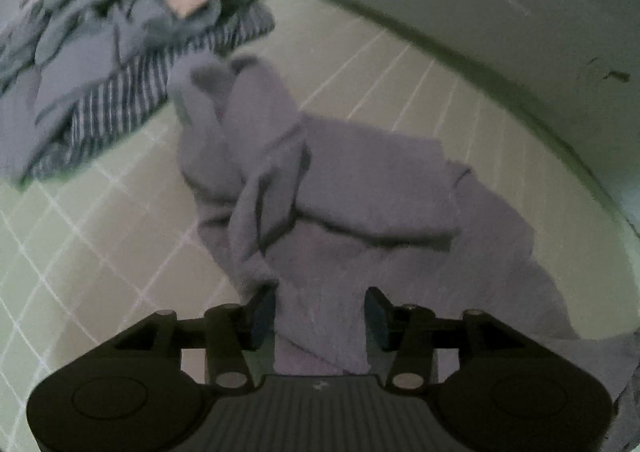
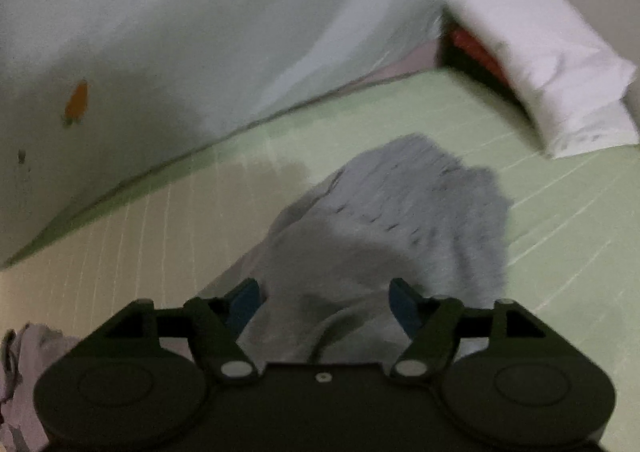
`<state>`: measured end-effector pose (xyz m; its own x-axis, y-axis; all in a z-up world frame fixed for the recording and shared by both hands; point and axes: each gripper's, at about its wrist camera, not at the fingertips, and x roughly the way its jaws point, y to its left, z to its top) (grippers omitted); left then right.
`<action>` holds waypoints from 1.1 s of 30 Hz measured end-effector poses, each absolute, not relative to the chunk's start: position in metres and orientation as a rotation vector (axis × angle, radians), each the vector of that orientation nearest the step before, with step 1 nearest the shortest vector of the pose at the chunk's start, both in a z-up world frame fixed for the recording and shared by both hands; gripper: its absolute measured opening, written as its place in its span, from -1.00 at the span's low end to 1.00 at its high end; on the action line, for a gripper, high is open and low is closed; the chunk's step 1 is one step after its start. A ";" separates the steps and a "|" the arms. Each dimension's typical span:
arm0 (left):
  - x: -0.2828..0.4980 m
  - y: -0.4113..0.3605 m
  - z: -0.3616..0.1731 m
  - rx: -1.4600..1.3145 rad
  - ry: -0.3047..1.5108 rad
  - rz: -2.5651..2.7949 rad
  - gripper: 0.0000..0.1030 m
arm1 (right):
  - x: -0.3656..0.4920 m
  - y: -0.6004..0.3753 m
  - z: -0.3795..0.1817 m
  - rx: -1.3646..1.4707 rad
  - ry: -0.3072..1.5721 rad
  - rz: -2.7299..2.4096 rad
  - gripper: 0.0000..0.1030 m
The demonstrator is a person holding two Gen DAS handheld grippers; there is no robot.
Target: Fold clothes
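Note:
A grey garment (image 1: 360, 204) lies crumpled on the green checked bed sheet (image 1: 80, 252) in the left wrist view. My left gripper (image 1: 320, 316) is open, its fingers spread just above the garment's near edge, with cloth between them but not clamped. In the right wrist view the same grey garment (image 2: 400, 220) lies in front of my right gripper (image 2: 324, 308), which is open with cloth lying between the spread fingers. The frames are blurred.
A pile of clothes (image 1: 100, 52), striped, grey and beige, sits at the far left of the bed. A white pillow (image 2: 540, 64) lies on folded red and dark items at the bed's head. The wall (image 2: 200, 32) runs along the bed's far side. Another pale cloth (image 2: 24, 372) shows at lower left.

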<state>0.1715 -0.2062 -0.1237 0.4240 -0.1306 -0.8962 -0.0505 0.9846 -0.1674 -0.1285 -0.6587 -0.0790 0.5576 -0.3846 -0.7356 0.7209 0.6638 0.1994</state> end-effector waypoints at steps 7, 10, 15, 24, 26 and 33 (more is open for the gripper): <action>0.167 -0.208 -0.125 -0.146 1.153 -0.032 0.07 | -0.104 -0.650 -0.101 0.397 0.849 -0.709 -0.11; 0.161 -0.202 -0.121 -0.154 1.145 -0.008 0.08 | -0.107 -0.650 -0.105 0.379 0.895 -0.681 -0.92; 0.147 -0.181 -0.116 -0.169 1.137 0.065 0.08 | -0.155 -0.648 -0.080 0.401 0.779 -0.852 -0.93; 0.156 -0.166 -0.118 -0.206 1.136 0.075 0.08 | -0.206 -0.659 -0.089 0.437 0.850 -0.989 -0.83; 0.163 -0.169 -0.118 -0.208 1.131 0.070 0.08 | -0.206 -0.658 -0.080 0.456 0.792 -0.995 -0.43; 0.177 -0.173 -0.114 -0.230 1.115 0.032 0.03 | -0.169 -0.646 -0.058 0.338 0.683 -0.899 0.49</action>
<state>0.1766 -0.1729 -0.1139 0.4420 -0.0893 -0.8926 -0.1407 0.9758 -0.1673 -0.1686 -0.6463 -0.0584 0.4330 -0.6019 -0.6710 0.8076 0.5897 -0.0079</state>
